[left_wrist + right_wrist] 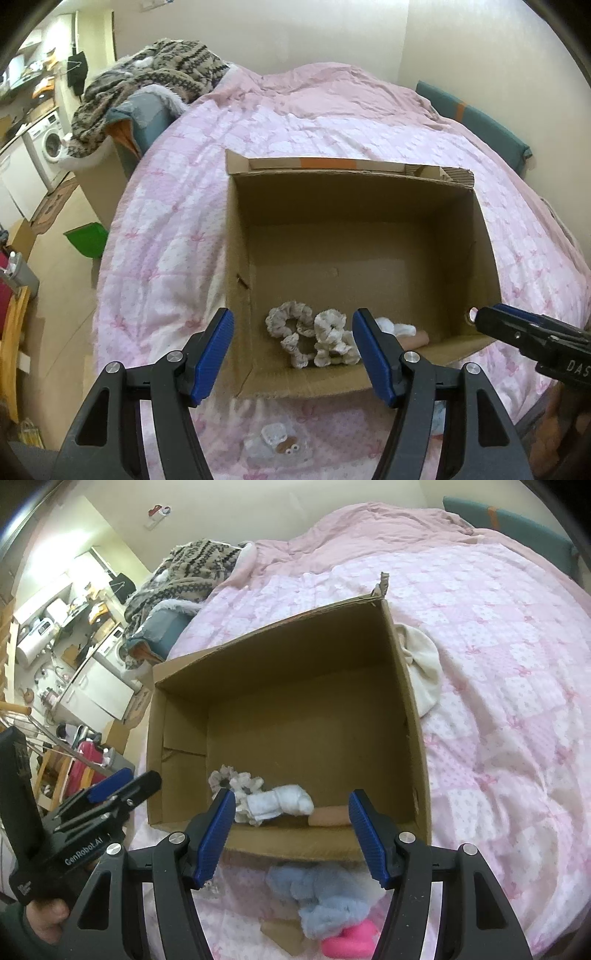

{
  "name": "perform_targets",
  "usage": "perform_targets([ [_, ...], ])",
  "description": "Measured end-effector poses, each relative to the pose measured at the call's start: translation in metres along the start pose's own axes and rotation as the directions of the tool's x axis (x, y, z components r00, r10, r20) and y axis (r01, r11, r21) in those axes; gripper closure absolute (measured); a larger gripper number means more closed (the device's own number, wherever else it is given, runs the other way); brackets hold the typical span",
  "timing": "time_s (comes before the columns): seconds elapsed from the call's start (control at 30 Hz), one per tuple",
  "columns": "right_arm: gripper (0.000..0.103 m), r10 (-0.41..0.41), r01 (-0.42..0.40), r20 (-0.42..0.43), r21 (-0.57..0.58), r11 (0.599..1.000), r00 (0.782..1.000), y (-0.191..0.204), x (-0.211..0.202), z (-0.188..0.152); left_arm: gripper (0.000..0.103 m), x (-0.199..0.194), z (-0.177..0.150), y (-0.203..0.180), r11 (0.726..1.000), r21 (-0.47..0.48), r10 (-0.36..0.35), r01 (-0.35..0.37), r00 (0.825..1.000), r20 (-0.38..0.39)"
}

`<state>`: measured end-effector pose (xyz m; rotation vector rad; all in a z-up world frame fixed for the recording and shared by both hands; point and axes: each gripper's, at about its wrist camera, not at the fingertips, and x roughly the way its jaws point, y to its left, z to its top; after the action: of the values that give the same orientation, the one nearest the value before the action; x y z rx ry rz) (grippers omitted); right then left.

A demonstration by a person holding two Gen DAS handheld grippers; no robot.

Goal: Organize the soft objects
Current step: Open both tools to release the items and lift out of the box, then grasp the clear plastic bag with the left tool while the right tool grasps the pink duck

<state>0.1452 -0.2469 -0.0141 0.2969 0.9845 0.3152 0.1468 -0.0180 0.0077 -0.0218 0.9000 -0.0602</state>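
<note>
An open cardboard box point(347, 229) point(295, 686) stands on the pink quilted bed. At its near wall lie cream scrunchies point(314, 338) point(236, 781), a rolled white sock point(391, 326) point(280, 803) and a tan roll point(415, 339) point(328, 816). My left gripper point(293, 356) point(122, 786) hangs open above the scrunchies, empty. My right gripper point(291, 830) point(498, 319) is open too, above the sock and tan roll, nothing between its pads. On the bed before the box lie a blue fluffy item point(325, 901), a pink item point(349, 943) and a clear bag with small pieces point(277, 441).
A cream cloth point(423, 672) lies against the box's right outer wall. A patterned knit blanket point(147, 85) is heaped on a blue chair at the bed's far left. A green bin point(86, 240) stands on the floor left of the bed. A washing machine point(50, 146) is farther back.
</note>
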Motion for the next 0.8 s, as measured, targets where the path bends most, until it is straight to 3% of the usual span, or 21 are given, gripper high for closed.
perform_targets([
  [0.4,0.036,-0.019,0.019,-0.004,0.004,1.0,1.0,0.003,-0.016,-0.022,0.039,-0.017,-0.028,0.012,0.999,-0.042,0.022,-0.024,0.999,-0.032],
  [0.57,0.036,-0.027,0.027,-0.015,0.012,1.0,1.0,0.004,-0.019,-0.034,0.039,-0.016,-0.041,0.023,0.994,-0.083,0.062,-0.069,0.995,-0.084],
  [0.8,0.036,-0.028,0.029,-0.045,0.03,0.999,0.999,0.002,-0.021,-0.052,0.039,-0.014,-0.056,0.048,0.982,-0.168,0.064,-0.087,0.988,-0.14],
])
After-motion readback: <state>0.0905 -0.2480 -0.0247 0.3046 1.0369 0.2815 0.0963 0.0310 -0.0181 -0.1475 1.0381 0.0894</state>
